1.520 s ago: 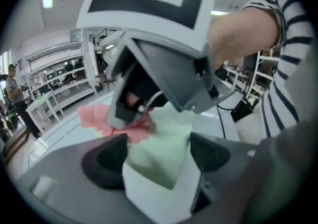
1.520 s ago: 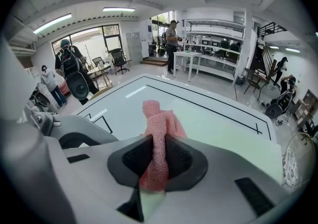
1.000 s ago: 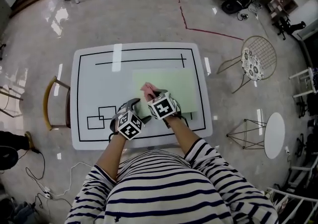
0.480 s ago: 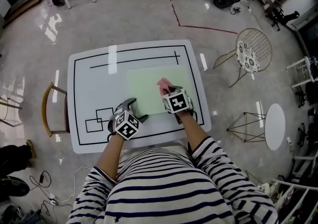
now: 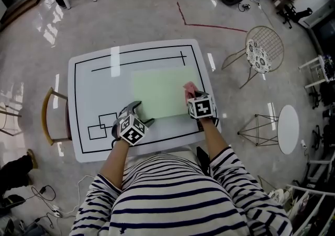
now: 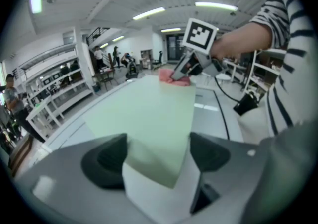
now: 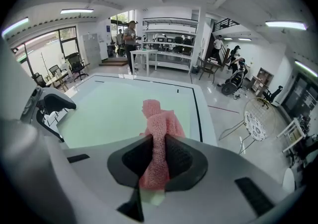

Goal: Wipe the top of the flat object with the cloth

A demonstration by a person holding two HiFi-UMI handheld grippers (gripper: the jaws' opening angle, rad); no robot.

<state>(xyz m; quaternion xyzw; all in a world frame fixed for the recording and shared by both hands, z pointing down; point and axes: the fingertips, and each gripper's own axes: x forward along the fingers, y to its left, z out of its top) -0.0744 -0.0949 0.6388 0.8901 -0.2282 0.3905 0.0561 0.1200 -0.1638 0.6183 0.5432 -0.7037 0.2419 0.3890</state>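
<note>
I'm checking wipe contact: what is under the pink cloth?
The pale green sheet, near its right edge, lying on the white table. The right tongs are shut on the cloth. The patch directly beneath the cloth is covered, so contact can't be confirmed.

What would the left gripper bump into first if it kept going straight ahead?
The green mat: its corner lies right between the left gripper's open jaws. Skimming over it, the gripper would probably next reach the pink cloth in the right gripper, though depth is hard to judge.
</note>
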